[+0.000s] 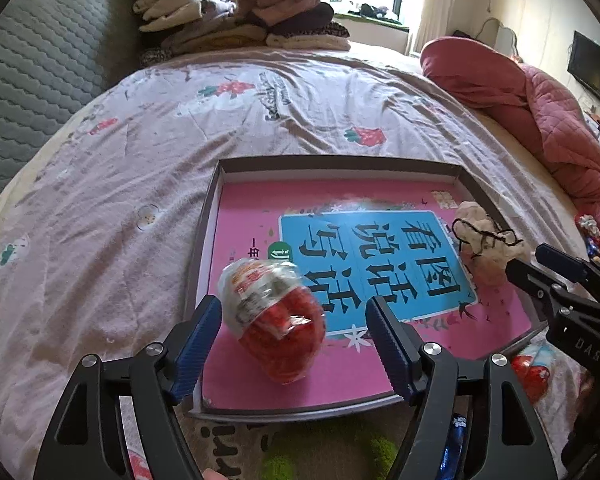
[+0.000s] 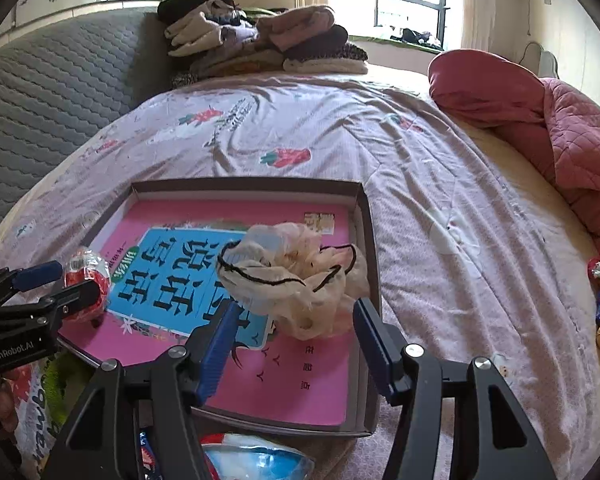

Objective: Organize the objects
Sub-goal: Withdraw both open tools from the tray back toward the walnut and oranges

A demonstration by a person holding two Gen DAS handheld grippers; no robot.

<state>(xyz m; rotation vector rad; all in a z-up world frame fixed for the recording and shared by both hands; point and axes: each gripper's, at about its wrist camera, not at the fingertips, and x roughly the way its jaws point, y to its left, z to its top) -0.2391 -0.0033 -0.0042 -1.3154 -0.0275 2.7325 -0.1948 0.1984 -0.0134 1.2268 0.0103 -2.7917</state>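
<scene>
Your left gripper point(image 1: 294, 344) sits lowest in its wrist view, blue ribbed pads spread wide on either side of a red snack packet in crinkled clear wrap point(image 1: 274, 320); neither pad touches it. That packet lies on the near left part of a pink book cover with a blue title panel point(image 1: 364, 264), which lines the bottom of a shallow grey cardboard box lid point(image 1: 204, 240) on the bed.

Your right gripper point(image 2: 292, 340) likewise stands with its fingers apart, a crumpled cream plastic bag with a thin black cord point(image 2: 300, 276) lying between and just beyond the tips, against the lid's right wall. No contact between pads and bag can be made out.

Both items rest inside the lid, well apart from each other. Around it spreads a pale pink strawberry-print bedsheet point(image 1: 140, 152), with a pile of folded clothes point(image 1: 236, 16) at the far end and a rose quilted blanket point(image 2: 540, 120) to the right.
</scene>
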